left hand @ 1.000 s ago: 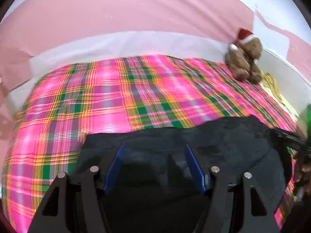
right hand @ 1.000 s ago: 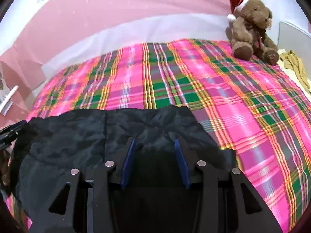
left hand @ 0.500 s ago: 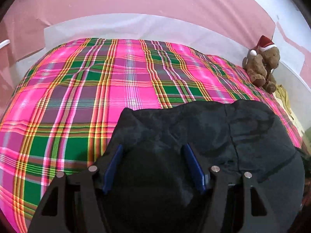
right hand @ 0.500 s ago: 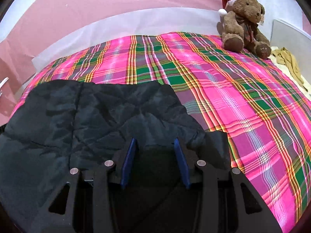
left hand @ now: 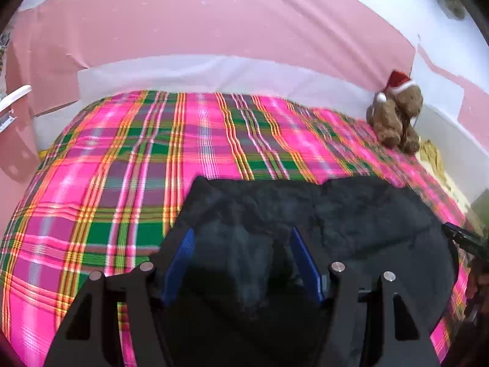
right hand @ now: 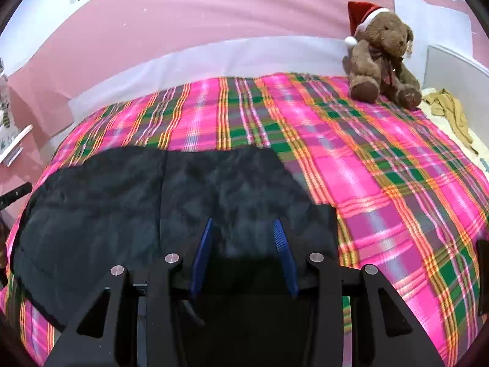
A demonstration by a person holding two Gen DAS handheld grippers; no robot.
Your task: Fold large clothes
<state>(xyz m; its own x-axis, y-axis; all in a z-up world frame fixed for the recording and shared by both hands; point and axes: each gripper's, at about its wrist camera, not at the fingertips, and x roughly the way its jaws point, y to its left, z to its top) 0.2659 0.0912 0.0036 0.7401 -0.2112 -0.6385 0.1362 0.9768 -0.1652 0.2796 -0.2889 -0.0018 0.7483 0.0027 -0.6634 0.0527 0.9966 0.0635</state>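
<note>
Left gripper [left hand: 241, 247], seen from its own wrist camera, has its blue pads set apart with folds of the black garment [left hand: 351, 214] bunched between them; whether they pinch the cloth cannot be told. That garment lies spread over the pink plaid bedspread [left hand: 122, 159], and a teddy bear [left hand: 397, 116] in a Santa hat sits at the far right corner. From the right wrist camera, the right gripper [right hand: 243, 238] likewise straddles dark cloth, its grip equally unclear. Here the black garment [right hand: 122, 214] covers the near left of the bedspread [right hand: 382, 183], the bear [right hand: 382, 55] well beyond it.
</note>
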